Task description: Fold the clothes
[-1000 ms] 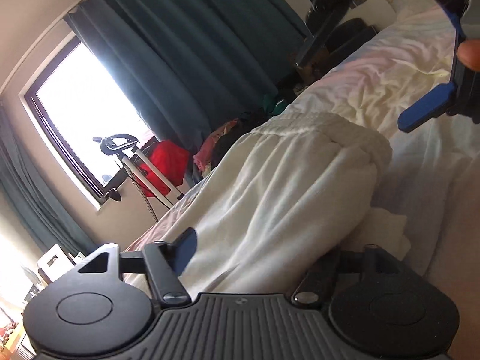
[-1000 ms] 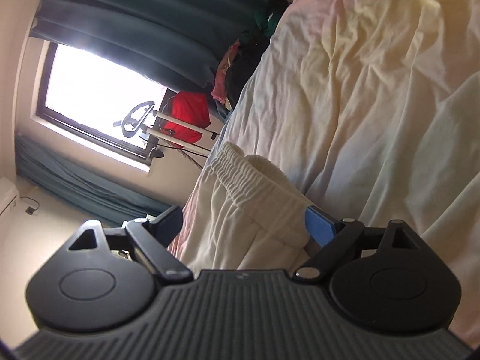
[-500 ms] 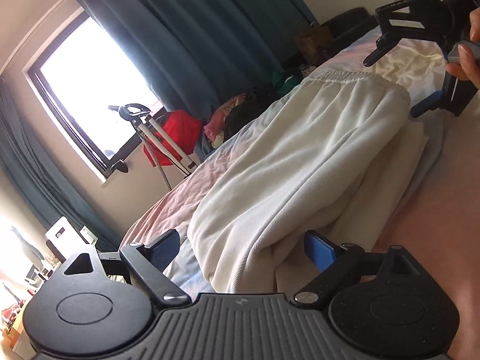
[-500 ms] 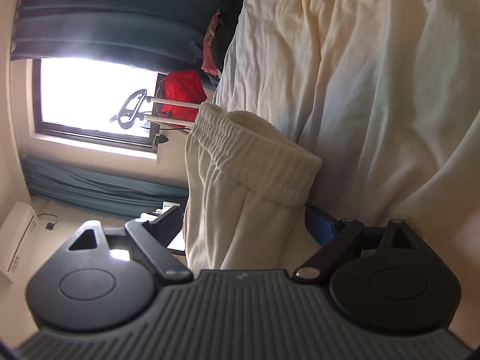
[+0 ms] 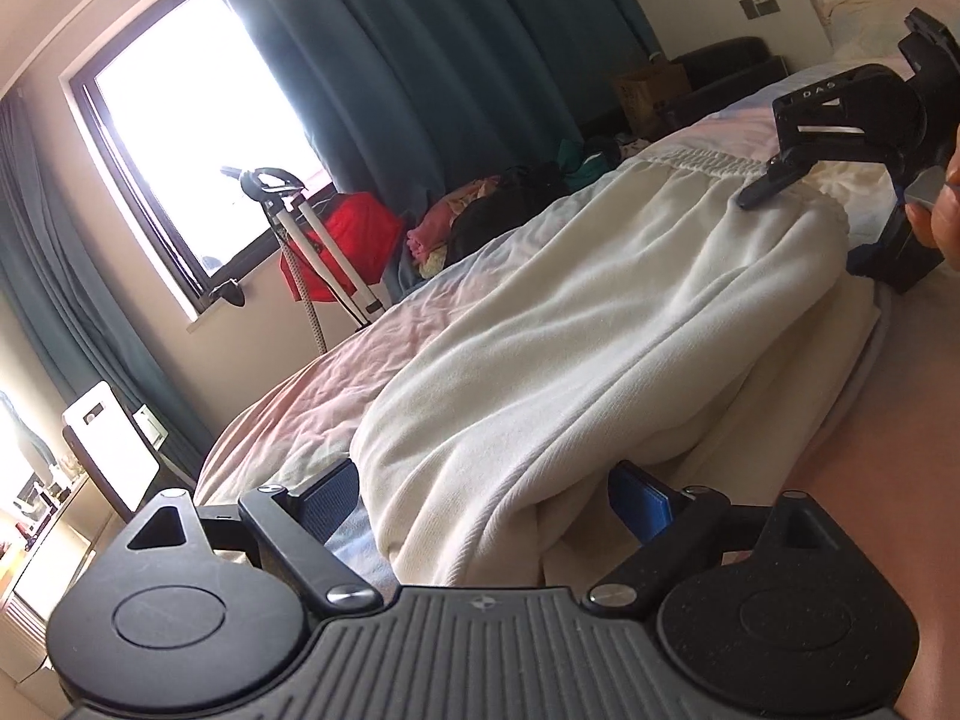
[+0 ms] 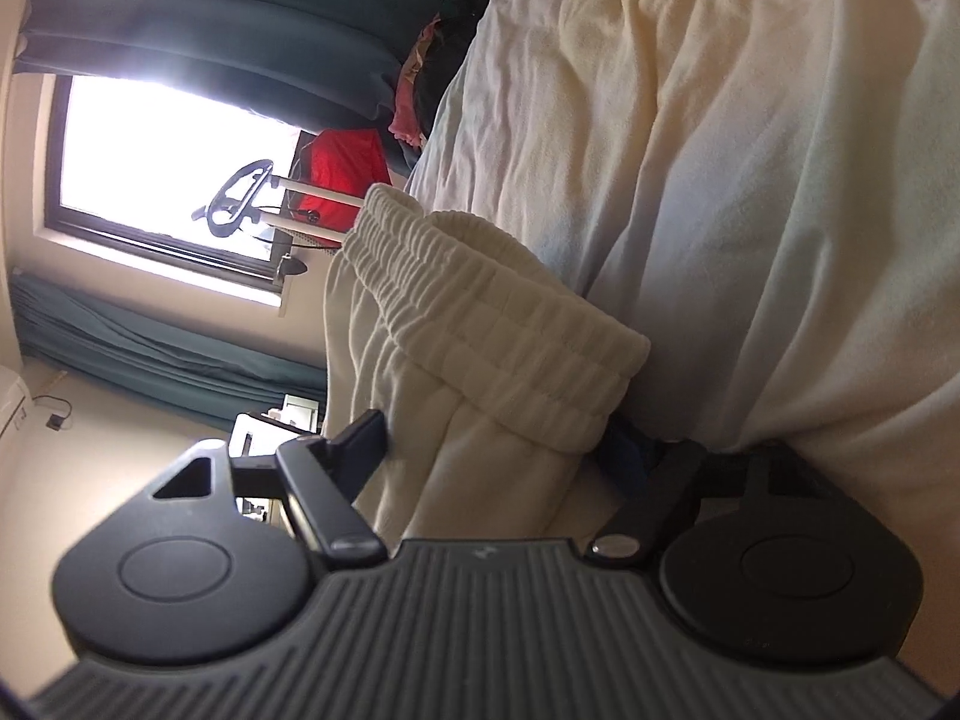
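Cream sweatpants (image 5: 600, 348) lie folded lengthwise on the bed, elastic waistband (image 5: 708, 162) at the far end. My left gripper (image 5: 486, 504) is open, its jaws either side of the leg-hem end of the pants. My right gripper (image 6: 498, 444) is open, its jaws either side of the waistband end (image 6: 504, 324). It also shows in the left wrist view (image 5: 804, 222), held by a hand at the far right.
The bed sheet (image 6: 750, 150) is pale and wrinkled. A pile of clothes (image 5: 480, 222) lies at the bed's far side by dark teal curtains (image 5: 450, 60). A garment steamer stand (image 5: 294, 222) and a red bag (image 5: 354, 240) stand under the window.
The left gripper has drawn back along the pants to the hem end and its jaws now stand wide. The right gripper stays at the waistband, rolled slightly.
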